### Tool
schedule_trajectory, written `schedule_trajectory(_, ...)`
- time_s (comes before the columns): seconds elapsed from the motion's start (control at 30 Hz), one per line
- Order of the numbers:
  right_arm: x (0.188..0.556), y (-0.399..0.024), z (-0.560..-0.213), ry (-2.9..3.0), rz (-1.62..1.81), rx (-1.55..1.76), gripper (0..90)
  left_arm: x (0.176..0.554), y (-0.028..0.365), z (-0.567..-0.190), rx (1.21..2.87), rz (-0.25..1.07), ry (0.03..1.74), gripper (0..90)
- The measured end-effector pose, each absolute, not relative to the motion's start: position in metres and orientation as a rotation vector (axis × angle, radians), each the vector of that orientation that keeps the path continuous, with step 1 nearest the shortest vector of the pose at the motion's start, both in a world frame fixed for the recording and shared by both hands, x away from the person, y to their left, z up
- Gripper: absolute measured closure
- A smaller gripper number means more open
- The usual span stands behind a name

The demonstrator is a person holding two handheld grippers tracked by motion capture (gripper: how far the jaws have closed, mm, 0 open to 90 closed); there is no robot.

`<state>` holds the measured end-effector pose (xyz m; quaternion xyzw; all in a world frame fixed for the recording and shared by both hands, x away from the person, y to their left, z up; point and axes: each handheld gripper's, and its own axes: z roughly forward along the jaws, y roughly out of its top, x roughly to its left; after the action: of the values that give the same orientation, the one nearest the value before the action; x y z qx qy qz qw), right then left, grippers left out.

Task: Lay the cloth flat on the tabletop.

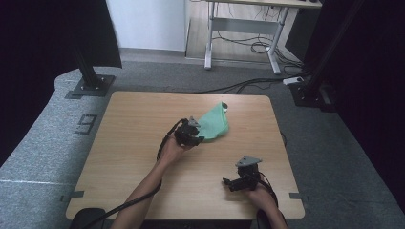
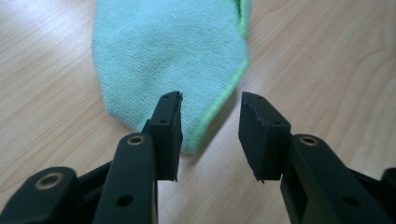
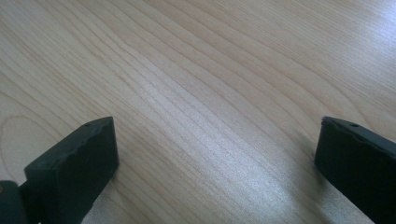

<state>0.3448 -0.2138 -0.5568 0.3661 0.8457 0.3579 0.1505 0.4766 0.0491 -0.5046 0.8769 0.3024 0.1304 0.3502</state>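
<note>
A folded light-green cloth [image 1: 214,125] lies on the wooden table [image 1: 133,143], right of centre toward the back. My left gripper [image 1: 199,138] sits at the cloth's near-left corner. In the left gripper view that corner of the cloth [image 2: 168,56] lies low between the two black jaws of my left gripper [image 2: 211,100], which stand apart with a visible gap; the pads do not press on it. My right gripper [image 1: 228,182] rests near the front right of the table, pointing left. Its jaws [image 3: 217,122] stand wide open over bare wood.
Black stand bases sit on the grey floor off the table's back left corner [image 1: 90,86] and back right corner [image 1: 305,90]. A desk frame [image 1: 243,33] with loose cables stands farther back. Cables trail from both grippers toward the front edge.
</note>
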Motion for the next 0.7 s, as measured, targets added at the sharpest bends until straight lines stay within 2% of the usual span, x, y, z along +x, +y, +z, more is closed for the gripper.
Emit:
schedule_trajectory(0.37, 0.345, -0.214, -0.557, 2.43, 1.028, 1.051, 0.0, 0.492, 0.044, -0.529, 2.296, 0.349, 0.84, 60.1)
schedule_trajectory(0.47, 0.345, -0.214, -0.557, 2.43, 1.028, 1.051, 0.0, 0.491, 0.043, -0.532, 2.311, 0.371, 0.847, 64.6)
schedule_trajectory(0.63, 0.345, -0.214, -0.557, 2.429, 1.028, 1.051, 0.0, 0.492, 0.044, -0.534, 2.317, 0.384, 0.883, 78.7)
schedule_trajectory(0.7, 0.345, -0.214, -0.557, 2.43, 1.029, 1.051, 0.0, 0.492, 0.047, -0.534, 2.321, 0.375, 0.885, 81.5)
